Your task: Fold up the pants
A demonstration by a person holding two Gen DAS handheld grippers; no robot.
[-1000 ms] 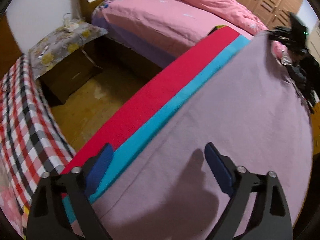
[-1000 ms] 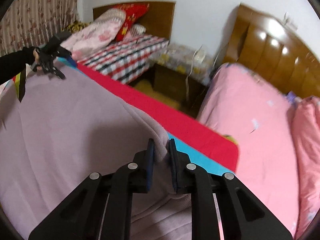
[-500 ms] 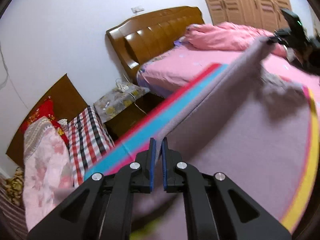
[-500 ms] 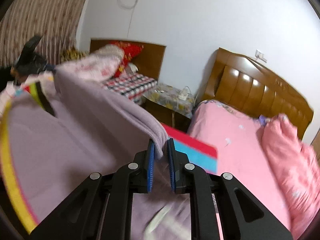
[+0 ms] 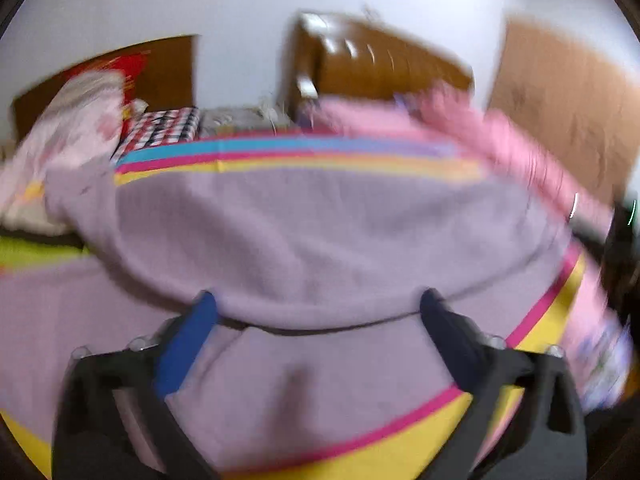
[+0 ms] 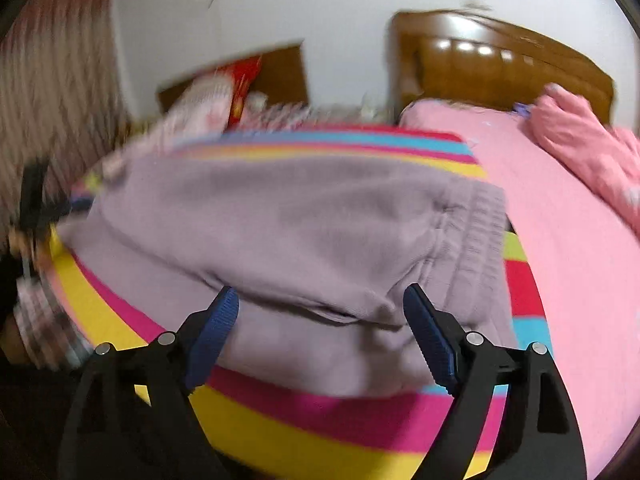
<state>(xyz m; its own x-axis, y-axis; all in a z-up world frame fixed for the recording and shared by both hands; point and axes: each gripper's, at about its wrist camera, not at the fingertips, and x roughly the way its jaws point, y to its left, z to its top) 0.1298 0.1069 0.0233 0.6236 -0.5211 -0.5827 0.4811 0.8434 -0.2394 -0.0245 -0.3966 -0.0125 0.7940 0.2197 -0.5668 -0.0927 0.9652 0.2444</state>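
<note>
Pants (image 6: 304,232), lilac and unlabelled, lie folded on striped sheet (image 6: 280,432).

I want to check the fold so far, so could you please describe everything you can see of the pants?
The pants are pale mauve, of soft fleece-like knit, with a ribbed, gathered elastic waistband at the right end. They lie folded over on themselves on the striped sheet, a rounded fold edge toward the camera. Both tongs, left and right, have just opened and stand clear, their pads beside the fold without pressing on it.

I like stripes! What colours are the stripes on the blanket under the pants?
The blanket has yellow, pink, blue and red stripes, clearest in the right wrist view.
</note>
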